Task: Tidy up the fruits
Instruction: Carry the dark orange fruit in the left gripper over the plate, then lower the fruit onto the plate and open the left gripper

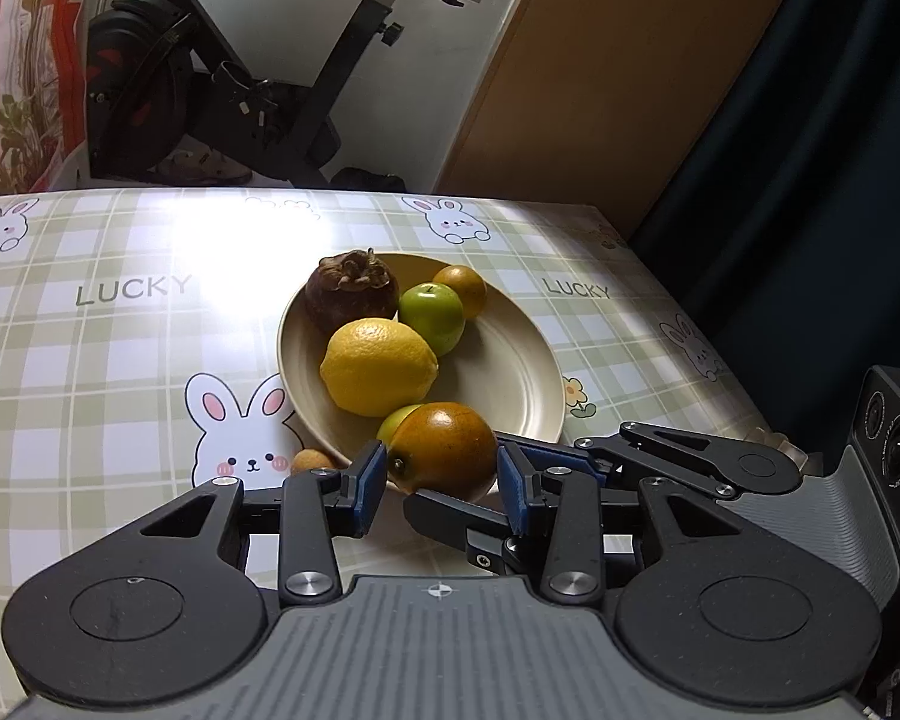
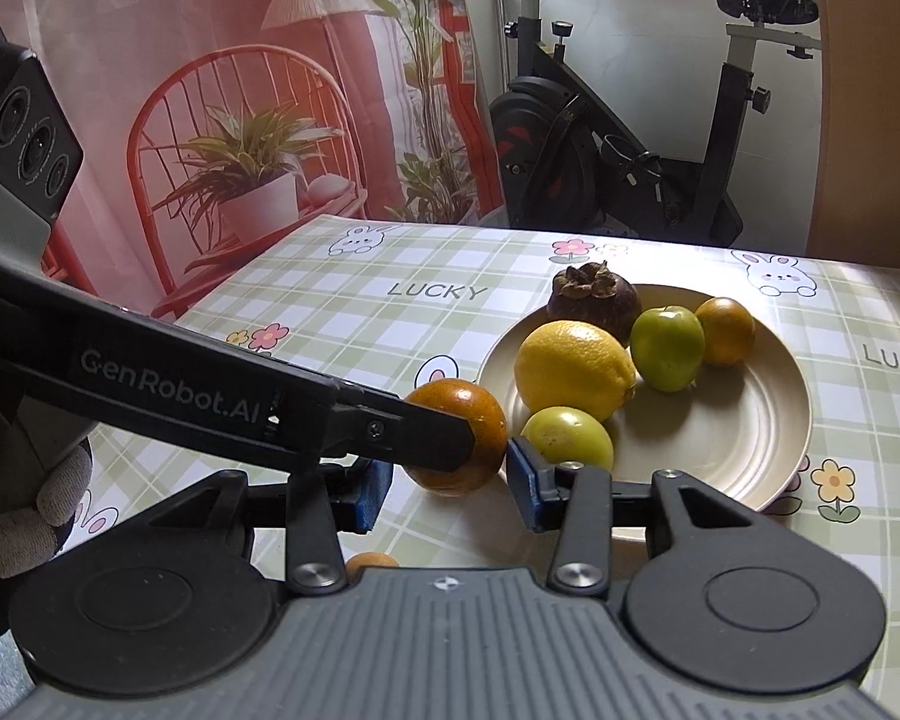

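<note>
A round brown-orange fruit (image 1: 444, 450) is clamped in the left gripper (image 1: 441, 477) just beside the beige ribbed plate (image 1: 510, 372), with the right gripper's (image 2: 450, 483) jaws apart and empty; placement onto the plate's bare part is judged next.

The left tool (image 1: 441, 483) is matte black, its flat linkage arms pinned with round silver screws, its two fingers faced with blue pads (image 1: 371, 480). Behind them sits a ribbed grey housing marked with a small white crosshair. The right tool (image 2: 447, 489) is built the same. Seen from the right wrist, the left one's arm carries "GenRobot.AI" in pale letters and a block of three round lenses. The person wears a grey knitted glove (image 2: 27, 516).
</note>
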Available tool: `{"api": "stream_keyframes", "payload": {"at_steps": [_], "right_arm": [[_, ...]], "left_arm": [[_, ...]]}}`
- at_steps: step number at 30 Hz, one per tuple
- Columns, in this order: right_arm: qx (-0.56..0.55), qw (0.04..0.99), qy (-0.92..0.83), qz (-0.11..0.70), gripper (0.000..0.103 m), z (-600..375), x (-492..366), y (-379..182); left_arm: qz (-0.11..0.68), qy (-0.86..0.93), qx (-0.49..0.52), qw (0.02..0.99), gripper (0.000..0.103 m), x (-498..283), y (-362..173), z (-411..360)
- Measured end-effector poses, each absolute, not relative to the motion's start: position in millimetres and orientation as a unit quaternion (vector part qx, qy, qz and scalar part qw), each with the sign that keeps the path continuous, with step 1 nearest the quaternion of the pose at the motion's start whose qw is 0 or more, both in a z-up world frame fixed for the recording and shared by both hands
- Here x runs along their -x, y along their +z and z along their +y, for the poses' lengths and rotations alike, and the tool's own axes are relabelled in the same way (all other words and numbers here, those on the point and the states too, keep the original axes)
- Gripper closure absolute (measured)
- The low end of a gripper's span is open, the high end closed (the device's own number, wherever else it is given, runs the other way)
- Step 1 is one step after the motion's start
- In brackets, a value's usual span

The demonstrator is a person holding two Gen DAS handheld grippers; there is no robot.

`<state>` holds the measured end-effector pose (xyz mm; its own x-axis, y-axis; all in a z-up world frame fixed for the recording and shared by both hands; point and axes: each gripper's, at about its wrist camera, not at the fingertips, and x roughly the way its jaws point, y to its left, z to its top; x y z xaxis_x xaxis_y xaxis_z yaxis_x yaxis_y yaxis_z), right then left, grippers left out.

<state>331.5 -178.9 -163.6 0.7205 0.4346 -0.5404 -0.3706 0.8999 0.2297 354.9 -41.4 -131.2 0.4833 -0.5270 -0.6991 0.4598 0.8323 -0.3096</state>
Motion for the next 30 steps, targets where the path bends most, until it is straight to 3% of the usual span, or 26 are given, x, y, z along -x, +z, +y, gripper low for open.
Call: {"api": "stream_keyframes", "payload": {"at_steps": [14, 30], "right_arm": [[-0.091, 0.939, 0.186, 0.275, 0.058, -242, -343, -160], [-0.124, 0.936, 0.166, 0.284, 0.058, -294, -387, -195]], "left_arm": [[0.412, -0.299, -0.016, 0.860, 0.061, -375, -119, -120], [0.441, -0.291, -0.033, 0.848, 0.061, -426, -152, -165]]}}
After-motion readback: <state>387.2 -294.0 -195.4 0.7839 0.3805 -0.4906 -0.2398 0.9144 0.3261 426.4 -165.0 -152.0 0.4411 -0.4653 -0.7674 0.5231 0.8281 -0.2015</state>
